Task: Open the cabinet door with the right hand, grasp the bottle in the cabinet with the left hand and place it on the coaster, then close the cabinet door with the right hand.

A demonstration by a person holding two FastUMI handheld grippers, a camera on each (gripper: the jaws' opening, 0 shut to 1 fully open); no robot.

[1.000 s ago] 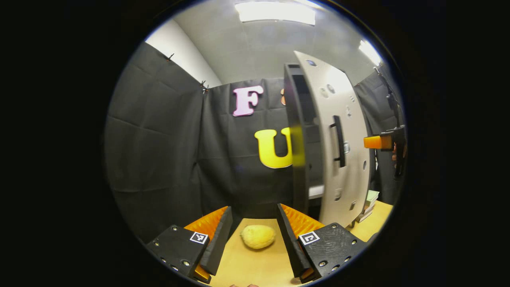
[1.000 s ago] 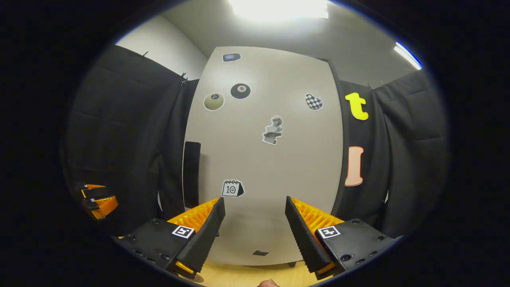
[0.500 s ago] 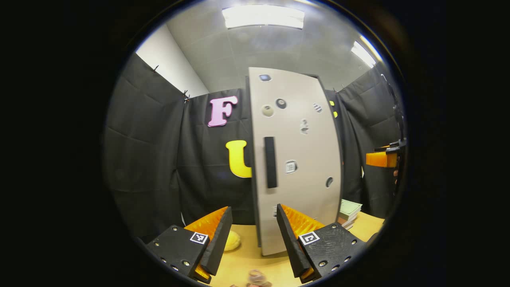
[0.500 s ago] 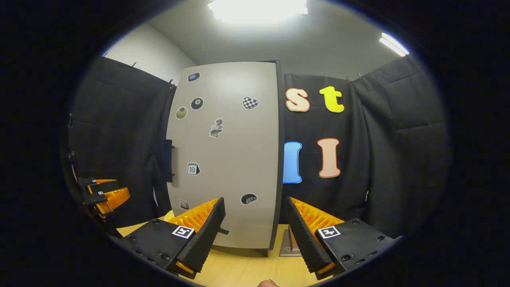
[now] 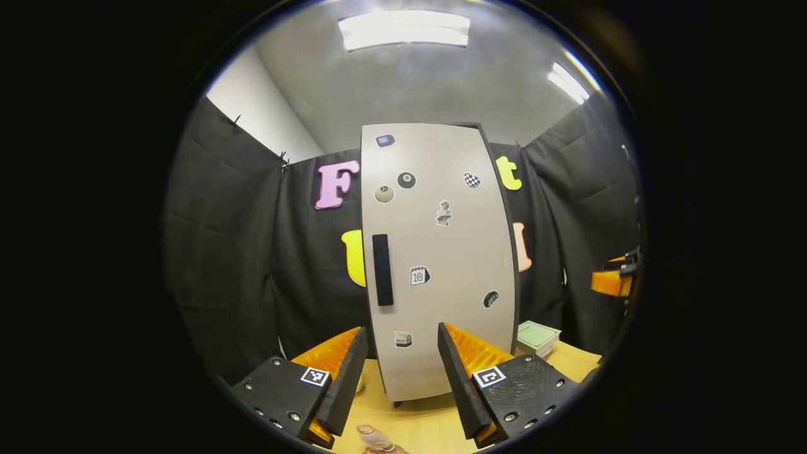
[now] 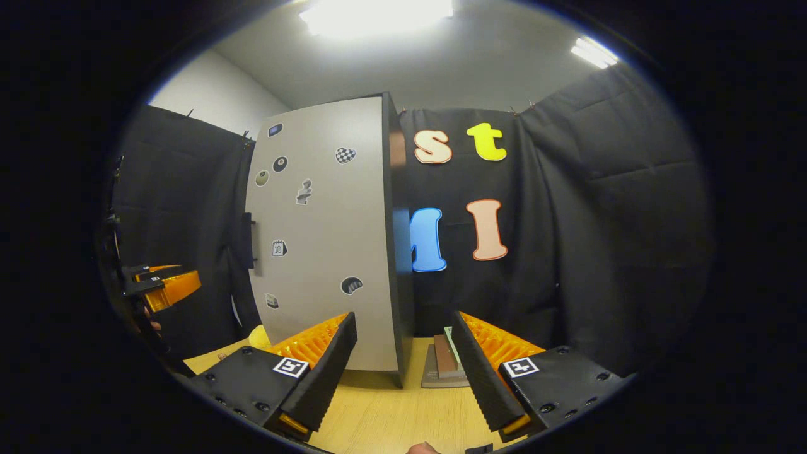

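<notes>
The tall grey cabinet (image 5: 441, 252) stands on the wooden table with its door shut, stickers on its face and a black handle (image 5: 382, 270) on its left side. My left gripper (image 5: 401, 329) is open and holds nothing, a short way back from the door. The clear top of a bottle (image 5: 372, 436) peeks up at the bottom edge, just below its fingers. In the right gripper view the cabinet (image 6: 315, 233) is seen at an angle on the left. My right gripper (image 6: 402, 316) is open and holds nothing, off the cabinet's right front corner.
A stack of books (image 6: 444, 362) lies on the table right of the cabinet, also seen as books (image 5: 538, 337). A yellow round object (image 6: 258, 337) sits left of the cabinet's foot. The other gripper (image 5: 610, 282) hangs far right; the left one (image 6: 164, 285) far left.
The door, ajar a second ago, now lies shut. My right gripper has backed away from the door face and swung right. The left view has turned onto the cabinet front, and the bottle top has appeared.
</notes>
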